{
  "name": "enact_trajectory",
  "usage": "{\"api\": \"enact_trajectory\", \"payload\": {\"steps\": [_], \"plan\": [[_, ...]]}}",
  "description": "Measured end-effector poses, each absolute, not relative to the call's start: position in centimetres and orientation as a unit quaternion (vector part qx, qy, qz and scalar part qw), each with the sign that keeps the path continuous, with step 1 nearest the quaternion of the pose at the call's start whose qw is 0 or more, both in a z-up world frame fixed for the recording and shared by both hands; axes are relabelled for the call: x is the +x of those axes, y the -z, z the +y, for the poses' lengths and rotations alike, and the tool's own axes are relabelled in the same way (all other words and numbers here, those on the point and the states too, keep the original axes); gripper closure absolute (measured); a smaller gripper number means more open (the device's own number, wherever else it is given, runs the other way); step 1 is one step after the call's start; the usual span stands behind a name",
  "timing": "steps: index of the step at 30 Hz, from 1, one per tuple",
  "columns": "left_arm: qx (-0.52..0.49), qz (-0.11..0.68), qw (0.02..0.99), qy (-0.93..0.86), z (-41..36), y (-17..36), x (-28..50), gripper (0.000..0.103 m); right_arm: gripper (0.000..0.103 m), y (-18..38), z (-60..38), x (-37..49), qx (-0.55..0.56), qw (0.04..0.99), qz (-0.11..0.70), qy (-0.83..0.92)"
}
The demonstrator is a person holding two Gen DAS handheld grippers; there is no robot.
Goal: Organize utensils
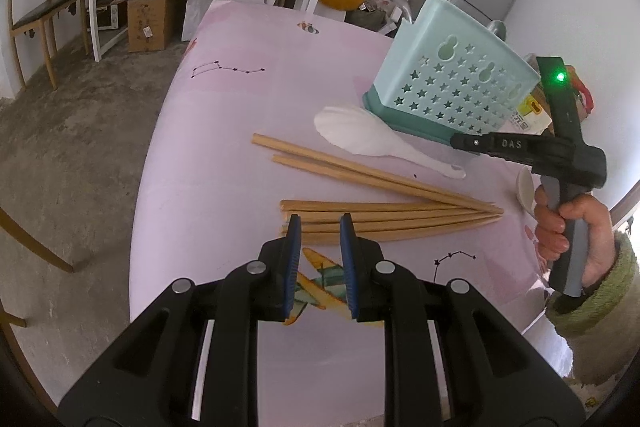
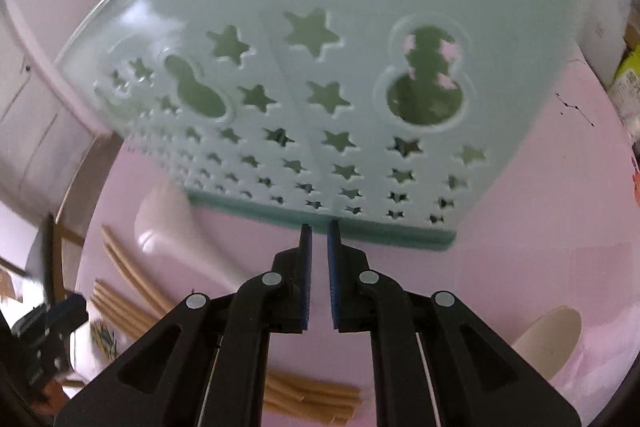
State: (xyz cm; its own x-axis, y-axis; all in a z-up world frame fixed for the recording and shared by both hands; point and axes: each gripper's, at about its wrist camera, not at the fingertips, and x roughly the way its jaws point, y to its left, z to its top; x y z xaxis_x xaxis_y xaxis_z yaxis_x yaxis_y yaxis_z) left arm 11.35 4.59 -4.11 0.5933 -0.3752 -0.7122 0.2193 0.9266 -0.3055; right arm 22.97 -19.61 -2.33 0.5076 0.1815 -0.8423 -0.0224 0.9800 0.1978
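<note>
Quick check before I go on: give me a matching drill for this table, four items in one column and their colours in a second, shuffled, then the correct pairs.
Items:
1. utensil basket
2. rice paddle
3. chopsticks
4. tablecloth

Colours:
A. tan wood
B. pale pink
C. light teal with star holes
D. white

Pairs: 1-C, 2-D, 3-A, 4-B
</note>
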Motion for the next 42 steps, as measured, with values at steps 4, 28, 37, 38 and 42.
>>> {"api": "enact_trajectory", "payload": {"steps": [4,28,37,38,42], "plan": [[-0.088,0.419,0.888,0.170,4.4,4.2,11.0,0.085,0.095,2.8,-20.1,23.8,0.111,0.857,0.499,-0.066],[-0.073,0.424,0.885,0.178,3.0,3.7,11.0,0.085,0.071,2.7,-19.6,21.0,0.151,0.850,0.495,-0.104],[-0.071,0.421,0.887,0.176,2.7,3.4,10.6,0.079,0.064,2.0,-19.7,19.4,0.151,0.850,0.494,-0.109],[-0.071,0.420,0.887,0.176,2.7,3.3,10.5,0.079,0.064,2.1,-19.4,19.2,0.150,0.850,0.493,-0.109],[-0.070,0.417,0.889,0.176,2.6,3.1,10.2,0.079,0.061,1.9,-19.5,18.4,0.151,0.851,0.492,-0.108]]}}
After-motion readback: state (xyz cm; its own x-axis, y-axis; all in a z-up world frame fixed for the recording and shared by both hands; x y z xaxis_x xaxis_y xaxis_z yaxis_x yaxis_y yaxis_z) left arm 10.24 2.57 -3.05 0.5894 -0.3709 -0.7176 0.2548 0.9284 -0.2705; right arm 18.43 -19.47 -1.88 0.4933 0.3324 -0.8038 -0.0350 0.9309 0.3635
